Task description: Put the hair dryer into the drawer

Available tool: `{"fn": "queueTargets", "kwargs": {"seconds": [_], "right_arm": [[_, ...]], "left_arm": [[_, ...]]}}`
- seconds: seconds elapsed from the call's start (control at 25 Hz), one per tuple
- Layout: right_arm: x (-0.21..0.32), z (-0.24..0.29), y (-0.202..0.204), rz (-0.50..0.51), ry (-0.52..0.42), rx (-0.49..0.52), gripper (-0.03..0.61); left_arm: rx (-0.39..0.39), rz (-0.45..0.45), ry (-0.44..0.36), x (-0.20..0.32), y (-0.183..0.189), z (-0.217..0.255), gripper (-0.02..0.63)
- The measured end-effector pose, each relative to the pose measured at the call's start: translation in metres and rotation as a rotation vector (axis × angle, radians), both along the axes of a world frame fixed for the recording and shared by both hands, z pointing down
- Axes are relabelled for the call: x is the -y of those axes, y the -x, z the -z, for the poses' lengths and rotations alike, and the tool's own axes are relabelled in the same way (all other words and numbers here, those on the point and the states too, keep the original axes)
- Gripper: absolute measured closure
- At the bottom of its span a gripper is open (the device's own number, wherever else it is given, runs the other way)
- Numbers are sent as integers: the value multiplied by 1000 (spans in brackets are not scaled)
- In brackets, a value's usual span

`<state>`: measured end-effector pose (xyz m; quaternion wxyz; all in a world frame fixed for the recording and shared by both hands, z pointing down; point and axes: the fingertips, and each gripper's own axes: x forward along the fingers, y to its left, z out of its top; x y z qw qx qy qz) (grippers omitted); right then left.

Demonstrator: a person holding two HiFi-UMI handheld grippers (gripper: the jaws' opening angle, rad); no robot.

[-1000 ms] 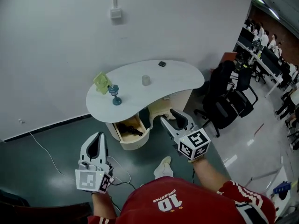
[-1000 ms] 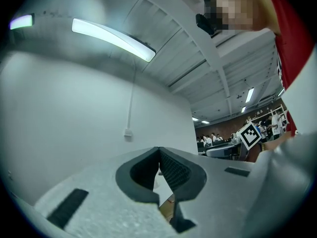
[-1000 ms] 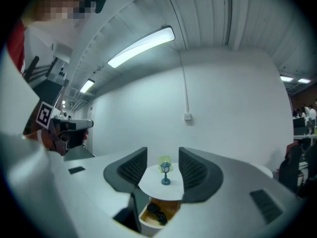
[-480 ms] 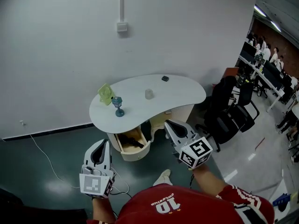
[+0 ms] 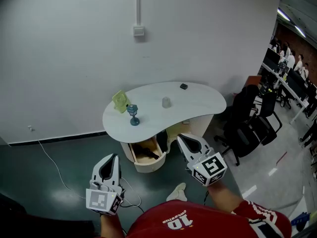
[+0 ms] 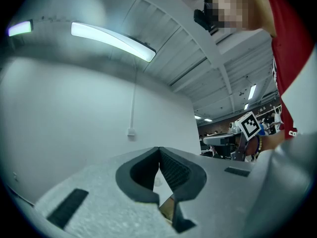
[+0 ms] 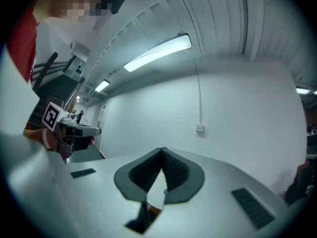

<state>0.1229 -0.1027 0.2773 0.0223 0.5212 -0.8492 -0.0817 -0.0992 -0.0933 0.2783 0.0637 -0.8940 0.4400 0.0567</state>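
A black hair dryer point(image 5: 148, 155) lies inside the open cream drawer point(image 5: 147, 165) under the white curved table point(image 5: 198, 99). Both grippers hang in the air in front of the table, apart from the drawer. My left gripper point(image 5: 113, 156) is low and left of the drawer, its jaws shut and empty point(image 6: 158, 148). My right gripper point(image 5: 180, 137) is just right of the drawer; its jaws have just been closing and now meet with nothing between them point(image 7: 162, 149).
On the table stand a green object point(image 5: 120, 101), a blue goblet point(image 5: 133, 114), a white cup point(image 5: 166, 102) and a small black item point(image 5: 184, 87). Black office chairs point(image 5: 247, 125) crowd the right. A cable point(image 5: 52, 165) runs over the floor at the left. A shoe point(image 5: 177, 191) is below the drawer.
The right gripper's jaws went from open to shut, and it rose a little. The head view swung upward, so the table sits lower in frame. The left gripper barely moved.
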Motion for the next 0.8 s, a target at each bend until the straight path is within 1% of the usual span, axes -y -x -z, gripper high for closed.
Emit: {"fn": "queueTargets", "kwargs": {"seconds": [0.12, 0.2, 0.28, 0.52, 0.8], "right_arm": [[-2, -4, 5, 2, 3, -48, 580], [-3, -6, 7, 7, 10, -58, 582], [-6, -9, 7, 7, 14, -67, 586], [-13, -15, -5, -19, 11, -96, 588], [-15, -5, -30, -65, 7, -92, 588]], "left_arm": [[-45, -3, 31, -3, 5, -7, 614], [-96, -18, 60, -4, 7, -11, 614], [-125, -25, 78, -4, 8, -13, 614], [-85, -39, 49, -3, -4, -19, 614], [-85, -76, 37, 5, -30, -8, 614]]}}
